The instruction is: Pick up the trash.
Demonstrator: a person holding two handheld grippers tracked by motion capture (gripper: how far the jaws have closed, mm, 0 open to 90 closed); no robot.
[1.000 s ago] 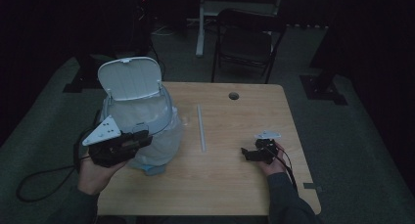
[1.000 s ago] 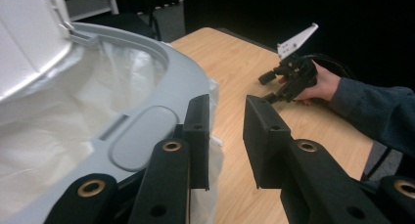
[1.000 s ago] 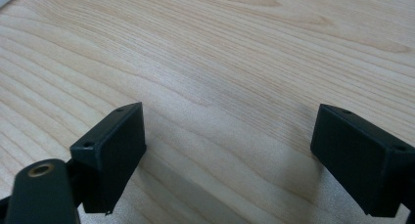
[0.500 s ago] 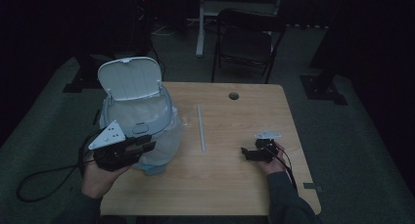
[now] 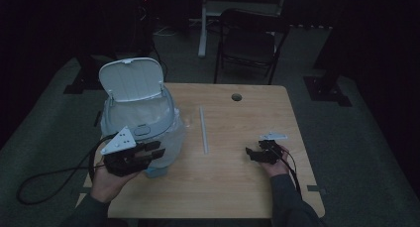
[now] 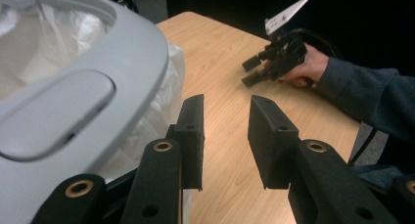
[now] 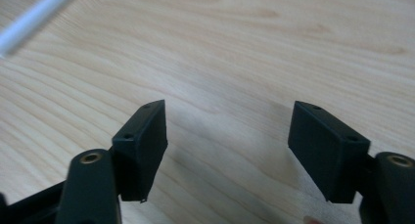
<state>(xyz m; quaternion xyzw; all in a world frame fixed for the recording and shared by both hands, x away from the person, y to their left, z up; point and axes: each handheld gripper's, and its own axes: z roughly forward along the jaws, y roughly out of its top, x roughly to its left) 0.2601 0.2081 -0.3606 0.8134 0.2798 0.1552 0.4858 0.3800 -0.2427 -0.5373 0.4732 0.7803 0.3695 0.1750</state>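
We are seeing a lidded bin [image 5: 141, 120] standing open on the table [image 5: 233, 133], holding a white liner bag [image 6: 29, 53]; left claw [image 5: 151, 155] beside it, released; right claw [image 5: 253, 154] released, empty.

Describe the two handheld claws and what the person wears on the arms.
Both the left claw and the right claw are black, with flat rectangular jaws hinged on brass-coloured rivets. Each carries a grey three-cornered plate on top and trails a black cable. The person's sleeves are dark grey-blue.
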